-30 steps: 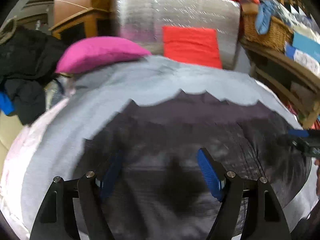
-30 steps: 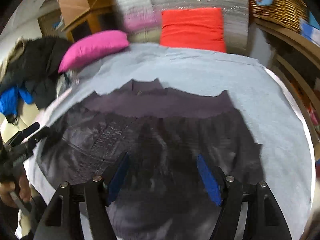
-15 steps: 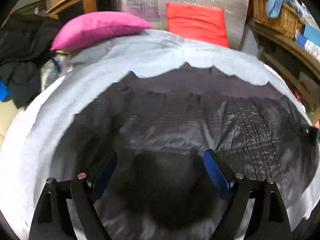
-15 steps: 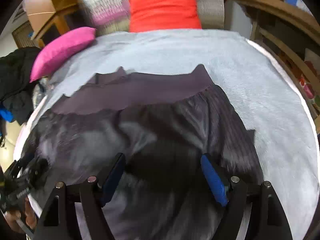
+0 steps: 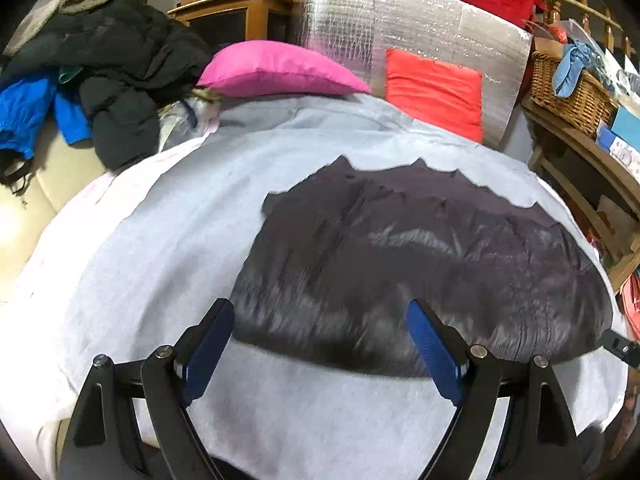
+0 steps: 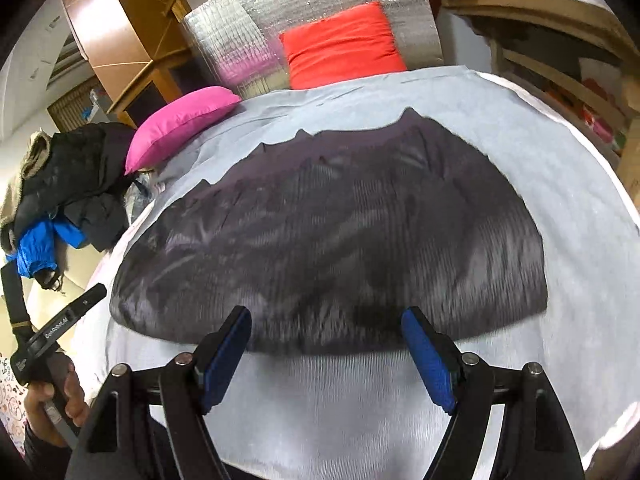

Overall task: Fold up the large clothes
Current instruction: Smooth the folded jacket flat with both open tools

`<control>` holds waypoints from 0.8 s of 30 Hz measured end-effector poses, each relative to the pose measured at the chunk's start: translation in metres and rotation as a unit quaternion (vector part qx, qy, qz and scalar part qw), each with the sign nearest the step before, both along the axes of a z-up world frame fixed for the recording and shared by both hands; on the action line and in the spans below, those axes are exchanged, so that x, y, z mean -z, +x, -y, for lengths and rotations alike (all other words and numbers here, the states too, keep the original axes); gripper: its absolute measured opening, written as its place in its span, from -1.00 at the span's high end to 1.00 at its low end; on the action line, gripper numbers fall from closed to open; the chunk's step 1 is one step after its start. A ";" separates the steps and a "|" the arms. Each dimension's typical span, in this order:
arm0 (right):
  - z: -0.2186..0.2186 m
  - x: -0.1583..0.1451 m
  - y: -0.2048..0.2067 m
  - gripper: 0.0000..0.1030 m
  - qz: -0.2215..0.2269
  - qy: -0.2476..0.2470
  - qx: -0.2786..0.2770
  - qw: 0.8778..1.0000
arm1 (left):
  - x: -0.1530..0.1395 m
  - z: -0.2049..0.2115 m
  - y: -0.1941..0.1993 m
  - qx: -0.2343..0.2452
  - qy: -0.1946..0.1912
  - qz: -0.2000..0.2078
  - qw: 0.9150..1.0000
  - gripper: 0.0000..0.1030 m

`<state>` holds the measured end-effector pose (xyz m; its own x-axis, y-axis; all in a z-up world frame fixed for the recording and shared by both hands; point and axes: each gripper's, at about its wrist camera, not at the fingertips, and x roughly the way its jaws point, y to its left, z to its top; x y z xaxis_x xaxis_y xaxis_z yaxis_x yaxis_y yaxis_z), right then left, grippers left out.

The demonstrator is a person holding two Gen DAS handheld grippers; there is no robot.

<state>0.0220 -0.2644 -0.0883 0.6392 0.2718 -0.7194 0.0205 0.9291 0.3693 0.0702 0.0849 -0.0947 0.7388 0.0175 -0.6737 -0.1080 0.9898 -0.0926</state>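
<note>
A dark grey ribbed garment (image 5: 420, 256) lies flat on the light grey sheet (image 5: 160, 248); it also shows in the right wrist view (image 6: 340, 232), with its jagged far edge toward the cushions. My left gripper (image 5: 320, 344) is open and empty, held just above the garment's near hem. My right gripper (image 6: 324, 344) is open and empty, over the near hem too. The left gripper's body (image 6: 60, 328), in a hand, shows at the lower left of the right wrist view. A bit of the right gripper (image 5: 618, 346) shows at the right edge of the left wrist view.
A pink pillow (image 5: 280, 70) and a red cushion (image 5: 434, 90) sit at the far end against a silver foil panel (image 5: 400, 28). A pile of dark and blue clothes (image 5: 88, 80) lies at the left. A wicker basket (image 5: 568, 92) and wooden shelves (image 6: 560, 64) stand at the right.
Both grippers have drawn back toward the near edge. The garment's near hem now lies between the fingertips, with bare sheet showing below it. Both stay open.
</note>
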 end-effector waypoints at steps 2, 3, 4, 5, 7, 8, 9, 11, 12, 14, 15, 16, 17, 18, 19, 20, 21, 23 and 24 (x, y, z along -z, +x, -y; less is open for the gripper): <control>0.009 0.000 -0.011 -0.56 0.001 0.014 0.012 1.000 | 0.006 -0.004 -0.007 -0.008 -0.004 -0.007 1.000 -0.71; 0.012 0.001 -0.013 -0.56 0.002 0.020 0.017 1.000 | 0.008 -0.005 -0.009 -0.010 -0.005 -0.011 1.000 -0.71; 0.015 0.001 -0.014 -0.56 0.002 0.026 0.022 0.999 | 0.011 -0.005 -0.010 -0.012 -0.005 -0.017 1.000 -0.71; 0.019 0.001 -0.017 -0.56 0.003 0.030 0.028 0.999 | 0.013 -0.004 -0.011 -0.014 -0.004 -0.020 1.000 -0.71; 0.023 0.000 -0.018 -0.56 0.005 0.031 0.029 0.999 | 0.015 0.000 -0.009 -0.013 -0.003 -0.026 1.000 -0.71; 0.024 -0.001 -0.018 -0.56 0.007 0.030 0.029 0.999 | 0.015 0.004 -0.008 -0.012 -0.001 -0.026 1.000 -0.71; 0.024 -0.002 -0.017 -0.56 0.008 0.027 0.029 0.999 | 0.014 0.007 -0.006 -0.008 0.001 -0.024 1.000 -0.71; 0.023 -0.005 -0.013 -0.56 0.014 0.025 0.025 0.999 | 0.013 0.016 0.000 0.000 0.010 -0.020 1.000 -0.72; 0.022 -0.007 -0.011 -0.56 0.016 0.023 0.023 0.999 | 0.013 0.019 0.004 0.001 0.018 -0.019 1.000 -0.72; 0.019 -0.010 -0.006 -0.56 0.022 0.016 0.016 1.000 | 0.014 0.023 0.013 -0.005 0.029 -0.017 0.999 -0.72; 0.018 -0.011 -0.002 -0.56 0.025 0.012 0.011 1.000 | 0.015 0.023 0.017 -0.007 0.029 -0.018 0.999 -0.71; 0.018 -0.012 0.002 -0.56 0.026 0.009 0.008 1.000 | 0.016 0.022 0.022 -0.010 0.025 -0.021 0.999 -0.71; 0.018 -0.011 0.005 -0.56 0.025 0.008 0.007 1.000 | 0.019 0.020 0.026 -0.013 0.021 -0.023 0.999 -0.71; 0.018 -0.009 0.011 -0.56 0.022 0.007 0.006 1.000 | 0.022 0.019 0.030 -0.016 0.019 -0.025 0.999 -0.71; 0.018 -0.006 0.015 -0.56 0.021 0.005 0.006 1.000 | 0.027 0.018 0.035 -0.019 0.022 -0.029 0.999 -0.71; 0.019 -0.002 0.021 -0.57 0.018 -0.001 0.007 1.000 | 0.031 0.018 0.038 -0.021 0.026 -0.035 0.999 -0.71; 0.019 0.004 0.025 -0.57 0.014 -0.006 0.009 1.000 | 0.040 0.017 0.042 -0.022 0.031 -0.045 0.998 -0.71; 0.023 0.023 0.035 -0.58 0.001 -0.018 0.010 1.000 | 0.051 0.016 0.046 -0.024 0.040 -0.059 0.997 -0.72; 0.024 0.030 0.038 -0.58 -0.008 -0.021 0.009 1.000 | 0.050 0.016 0.044 -0.023 0.040 -0.058 0.997 -0.72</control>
<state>0.0602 -0.2884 -0.1183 0.6317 0.2305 -0.7402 0.0422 0.9431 0.3297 0.1143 0.0694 -0.1448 0.6538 0.1078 -0.7490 -0.1595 0.9872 0.0028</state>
